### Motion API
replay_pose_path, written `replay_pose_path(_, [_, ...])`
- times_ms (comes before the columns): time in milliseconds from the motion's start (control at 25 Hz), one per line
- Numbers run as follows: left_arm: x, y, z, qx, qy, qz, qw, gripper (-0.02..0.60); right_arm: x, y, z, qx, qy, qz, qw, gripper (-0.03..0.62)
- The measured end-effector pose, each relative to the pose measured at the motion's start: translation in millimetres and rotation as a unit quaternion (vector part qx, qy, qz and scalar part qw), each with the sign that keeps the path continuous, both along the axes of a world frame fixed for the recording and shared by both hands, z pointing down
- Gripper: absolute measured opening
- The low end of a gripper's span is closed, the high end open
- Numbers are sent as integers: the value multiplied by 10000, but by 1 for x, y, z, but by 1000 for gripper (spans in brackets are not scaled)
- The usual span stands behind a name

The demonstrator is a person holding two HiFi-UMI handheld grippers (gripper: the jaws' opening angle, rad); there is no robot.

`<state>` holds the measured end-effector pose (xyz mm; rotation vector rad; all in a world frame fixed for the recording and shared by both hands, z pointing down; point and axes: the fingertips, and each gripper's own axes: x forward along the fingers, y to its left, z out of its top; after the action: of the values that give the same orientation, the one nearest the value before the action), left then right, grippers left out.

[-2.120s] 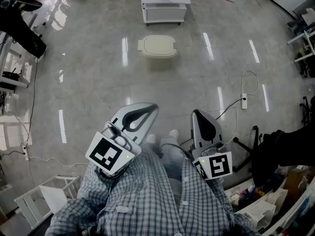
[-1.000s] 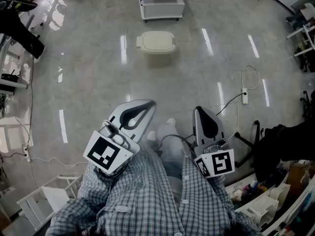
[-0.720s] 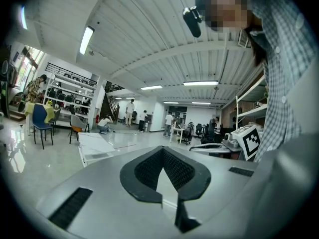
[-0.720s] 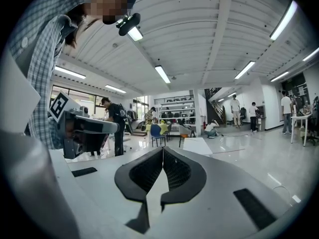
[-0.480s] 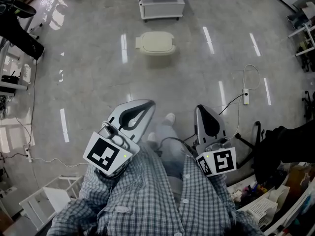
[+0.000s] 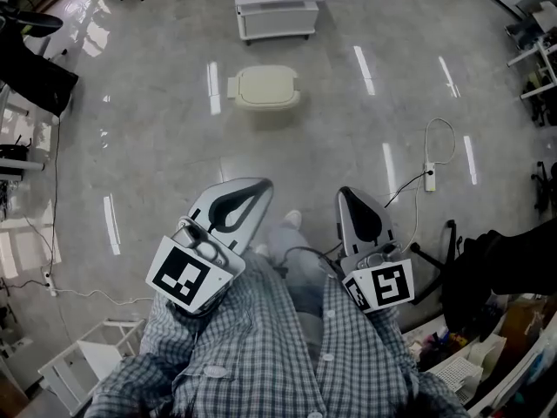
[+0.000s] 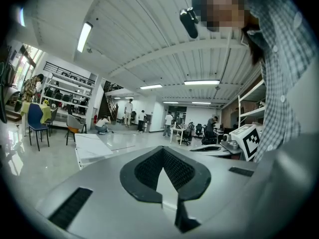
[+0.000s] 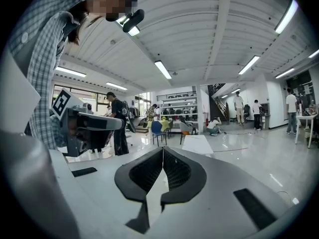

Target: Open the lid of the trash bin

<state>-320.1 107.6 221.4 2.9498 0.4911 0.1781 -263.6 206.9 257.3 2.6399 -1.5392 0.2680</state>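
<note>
A cream trash bin (image 6: pixel 263 87) with its lid down stands on the grey floor well ahead of me in the head view. My left gripper (image 6: pixel 265 185) and right gripper (image 6: pixel 345 193) are held close to my body, far short of the bin, both pointing forward. In the left gripper view the left gripper (image 7: pixel 163 149) has its black pads meeting at the tip with nothing between them. The right gripper (image 8: pixel 163 149) looks the same in its own view. Neither gripper view shows the bin.
A low white cabinet (image 6: pixel 268 5) stands just beyond the bin. A power strip (image 6: pixel 428 179) with looped cable lies on the floor at right, near a dark chair base (image 6: pixel 452 233). A white rack (image 6: pixel 83 364) sits at lower left. People (image 8: pixel 113 123) stand around the room.
The bin has slid a little lower and to the left in the head view as I walk. Both grippers stay shut and held near my body.
</note>
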Motion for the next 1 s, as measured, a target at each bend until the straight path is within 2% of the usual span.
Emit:
replay_pose_path(40, [8, 0, -2, -8, 72, -4, 10000, 5, 7, 1, -1, -12, 3, -8, 10000, 20])
replay_pose_path(160, [30, 1, 0, -26, -132, -33, 9999, 5, 31, 2, -4, -34, 15, -20, 10000, 20])
replay_pose_path(280, [51, 2, -11, -62, 37, -69, 10000, 5, 53, 4, -8, -44, 29, -17, 10000, 20])
replay_pose_path(560, [84, -5, -11, -18, -54, -242, 9997, 5, 98, 3, -15, -11, 89, -70, 9999, 20])
replay_pose_path(1000, [128, 0, -9, 54, -18, -355, 9994, 5, 142, 12, -8, 40, 114, -115, 9999, 20])
